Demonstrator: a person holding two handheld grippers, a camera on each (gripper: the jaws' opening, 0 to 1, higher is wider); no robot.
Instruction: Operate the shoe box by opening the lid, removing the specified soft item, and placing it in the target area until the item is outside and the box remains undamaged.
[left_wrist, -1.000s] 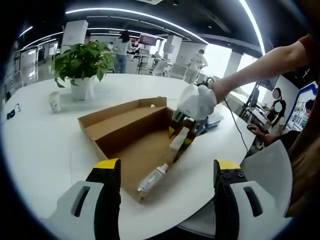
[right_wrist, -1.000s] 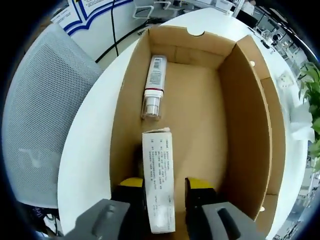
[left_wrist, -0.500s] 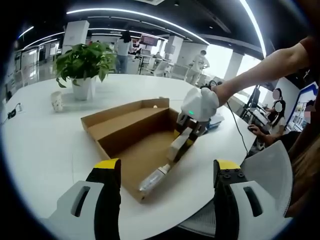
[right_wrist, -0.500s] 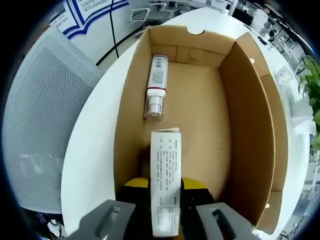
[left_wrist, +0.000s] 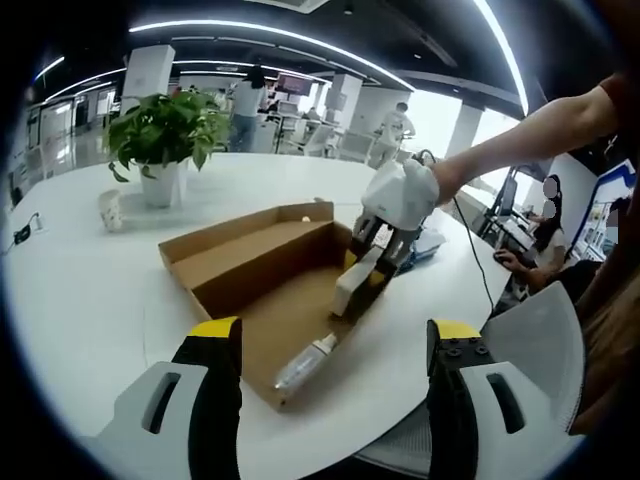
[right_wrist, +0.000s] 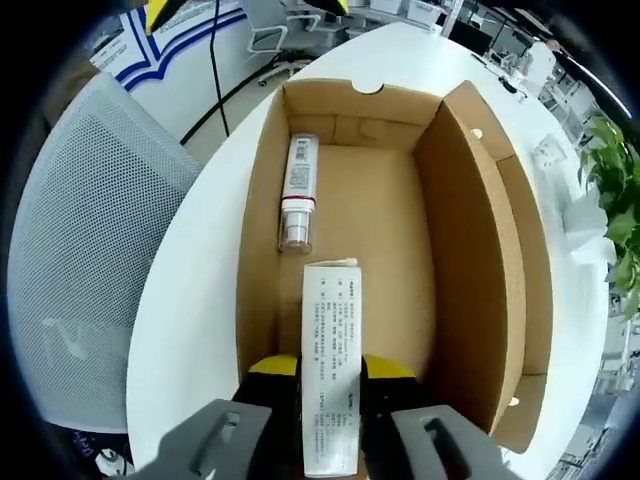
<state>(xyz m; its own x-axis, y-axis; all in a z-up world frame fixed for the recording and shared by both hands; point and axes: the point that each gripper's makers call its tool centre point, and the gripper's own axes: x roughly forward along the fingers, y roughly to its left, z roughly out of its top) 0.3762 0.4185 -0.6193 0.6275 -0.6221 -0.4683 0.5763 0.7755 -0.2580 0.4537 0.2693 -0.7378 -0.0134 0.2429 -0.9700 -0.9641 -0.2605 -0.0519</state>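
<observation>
The open brown shoe box (left_wrist: 215, 262) lies on the white round table (left_wrist: 80, 300), its lid folded back on the far side. A white tube with a clear cap (left_wrist: 305, 362) rests on the box floor near its front end. The right gripper (left_wrist: 372, 262), held by a person's hand, is shut on a narrow white printed carton (left_wrist: 355, 282) and holds it tilted over the box. In the right gripper view the carton (right_wrist: 331, 345) is clamped by my right gripper (right_wrist: 330, 368), above the box floor (right_wrist: 385, 230), with the tube (right_wrist: 297, 195) beyond it. My left gripper (left_wrist: 335, 330) stands open in front of the box.
A potted plant (left_wrist: 165, 125) and a paper cup (left_wrist: 108, 208) stand at the table's far left. A grey mesh chair (right_wrist: 70, 250) sits close to the table edge beside the box. A cable and small things (left_wrist: 432, 238) lie behind the right gripper. People stand in the background.
The right gripper has risen with the carton, so the box looks smaller and farther in its view. The tube and box stayed in place; the left gripper stayed open.
</observation>
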